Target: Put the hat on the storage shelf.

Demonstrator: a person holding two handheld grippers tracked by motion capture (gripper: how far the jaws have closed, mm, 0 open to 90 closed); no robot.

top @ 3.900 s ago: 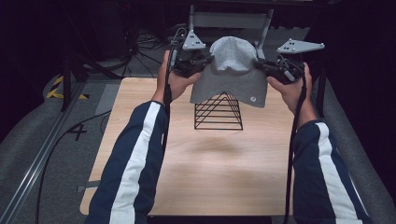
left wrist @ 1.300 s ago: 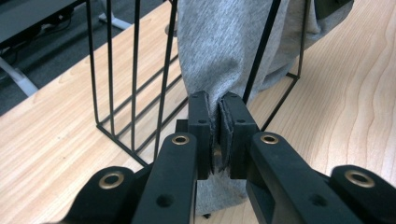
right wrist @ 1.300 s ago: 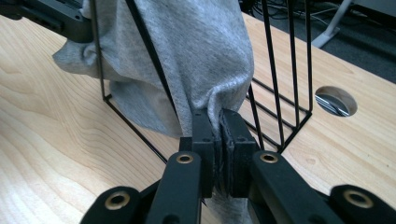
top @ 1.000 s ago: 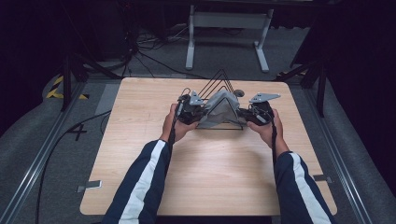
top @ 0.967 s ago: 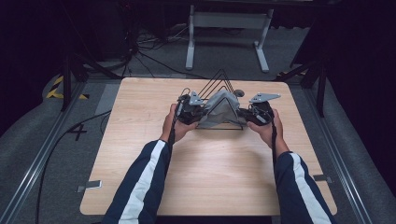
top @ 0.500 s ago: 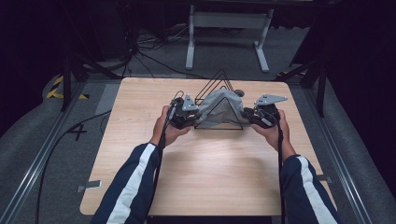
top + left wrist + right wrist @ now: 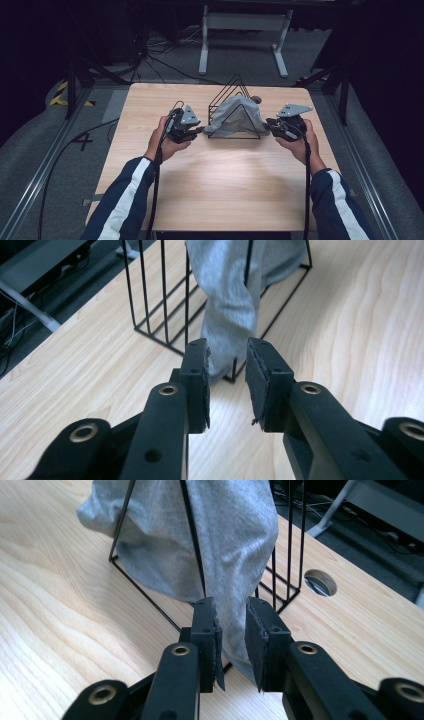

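A black wire rack (image 7: 233, 137) of triangular frames stands on the far middle of the wooden table (image 7: 215, 185). A grey cloth (image 7: 235, 117) is draped over the frames and hangs down between them. My left gripper (image 7: 200, 131) is just left of the rack. Its jaws have just been opening, and the pads (image 7: 197, 370) stand slightly apart with nothing between them (image 7: 227, 347); the cloth (image 7: 225, 290) and rack (image 7: 141, 290) lie beyond. My right gripper (image 7: 267, 122) is just right of the rack. Its jaws have also just been opening (image 7: 230, 605), free of the cloth (image 7: 225, 530) hanging behind a wire (image 7: 192, 535).
A round cable hole (image 7: 320, 581) pierces the tabletop behind the rack. Beyond the far edge stands a white metal frame (image 7: 245, 22) on a grey floor with cables. Bare wood stretches from the rack to the near edge.
Earlier both grippers held the cloth up above the rack, then low at its sides. Now they have let it go, and each has drawn outward from the rack.
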